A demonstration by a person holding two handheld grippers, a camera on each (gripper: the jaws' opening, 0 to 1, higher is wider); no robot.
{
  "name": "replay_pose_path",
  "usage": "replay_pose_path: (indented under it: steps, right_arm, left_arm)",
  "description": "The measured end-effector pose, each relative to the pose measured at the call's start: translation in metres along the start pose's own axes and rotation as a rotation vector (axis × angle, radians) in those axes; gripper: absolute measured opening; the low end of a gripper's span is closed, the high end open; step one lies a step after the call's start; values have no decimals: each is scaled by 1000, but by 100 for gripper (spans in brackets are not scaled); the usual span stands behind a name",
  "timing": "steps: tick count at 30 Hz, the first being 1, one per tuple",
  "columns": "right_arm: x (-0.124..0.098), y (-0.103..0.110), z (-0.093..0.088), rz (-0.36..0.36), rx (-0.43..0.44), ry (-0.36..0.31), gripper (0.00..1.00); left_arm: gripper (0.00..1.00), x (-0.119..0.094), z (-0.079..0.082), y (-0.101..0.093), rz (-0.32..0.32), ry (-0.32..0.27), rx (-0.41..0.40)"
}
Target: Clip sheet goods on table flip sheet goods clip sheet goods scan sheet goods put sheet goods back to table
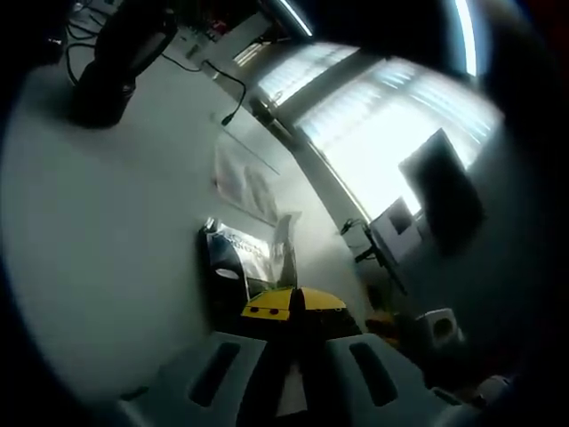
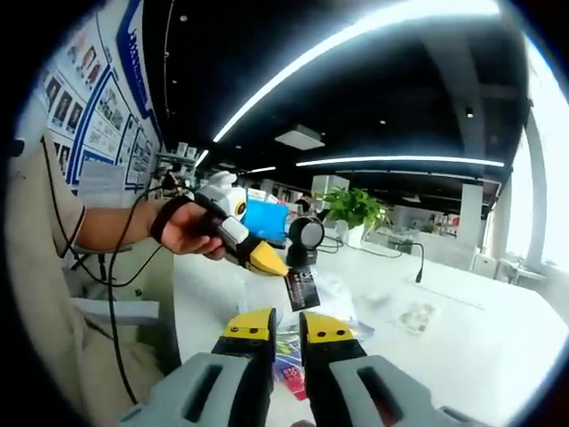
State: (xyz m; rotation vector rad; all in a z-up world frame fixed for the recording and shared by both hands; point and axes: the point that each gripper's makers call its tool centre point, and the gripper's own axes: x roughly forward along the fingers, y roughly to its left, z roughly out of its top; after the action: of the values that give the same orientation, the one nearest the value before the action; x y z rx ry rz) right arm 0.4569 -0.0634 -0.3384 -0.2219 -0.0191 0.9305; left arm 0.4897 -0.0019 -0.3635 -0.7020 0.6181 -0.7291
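In the left gripper view, the left gripper (image 1: 289,307) is seen with its yellow-tipped jaws drawn together on the dark edge of a clear packet (image 1: 242,258), which is held above the white table (image 1: 98,240); a second clear packet (image 1: 242,185) lies flat on the table at 12 o'clock from the held one; a black stand (image 1: 114,67) is seen at 11 o'clock, and a black cable (image 1: 227,84) beside it. In the right gripper view, the right gripper (image 2: 286,331) is seen with its jaws narrow, a thin gap between the tips, nothing clearly gripped; at 12 o'clock from it the left gripper is held by a hand (image 2: 188,229), a small dark tag (image 2: 302,289) being pinched at its tip; coloured packets (image 2: 289,365) lie on the table just beyond the right tips; a plant (image 2: 354,209) stands farther back.
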Motion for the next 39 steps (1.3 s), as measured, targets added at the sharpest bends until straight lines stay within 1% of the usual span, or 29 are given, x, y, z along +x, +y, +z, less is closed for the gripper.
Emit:
replay_pose_path:
  steps: [6,8,17,18,19,20,21,22,23,25,27,28,29,31,32,35,39]
  right_arm:
    - [0,2,0,11,-2,-2,9]
    - [1,7,1,14,-4,-1,9]
    - [4,14,1,28,-12,-2,9]
    - [4,15,1,29,-13,-1,9]
    - [4,16,1,30,-14,0,9]
    - [4,16,1,30,-14,0,9]
    - [4,16,1,31,-14,1,10]
    - [5,17,0,31,-14,2,10]
    - [5,17,0,32,-14,2,10]
    - [5,19,1,34,-15,2,10]
    - [5,20,1,36,-15,1,10]
    - [5,21,1,37,-16,0,10]
    - [6,21,1,39,-16,0,10]
    - [6,23,1,43,-18,1,10]
    - [6,23,1,45,-16,3,8]
    - [6,25,0,49,-17,6,8]
    - [7,27,1,53,-16,3,9]
  left_arm:
    - [0,2,-4,-3,-1,-1,-3]
    - [0,2,-5,-3,-1,-2,-6]
    - [0,3,-9,-6,-2,-3,-6]
    - [0,-3,17,12,-7,-5,-14]
    - [0,-7,29,21,-6,-5,-13]
    - [0,-5,24,17,-7,-5,-15]
    - [0,-3,15,10,-7,-5,-15]
    - [0,-6,28,20,-7,-4,-14]
    - [0,-8,33,24,-7,-4,-15]
    - [0,-5,21,15,-5,-4,-8]
    - [0,-7,17,13,-6,-6,-8]
    - [0,-8,25,16,-14,0,-45]
    - [0,-9,31,21,-13,-1,-40]
    - [0,-9,32,23,-9,-1,-32]
    - [0,-7,29,22,-4,-2,-17]
    - [0,-5,22,16,-1,-3,-6]
    - [0,-7,19,13,-4,-6,-9]
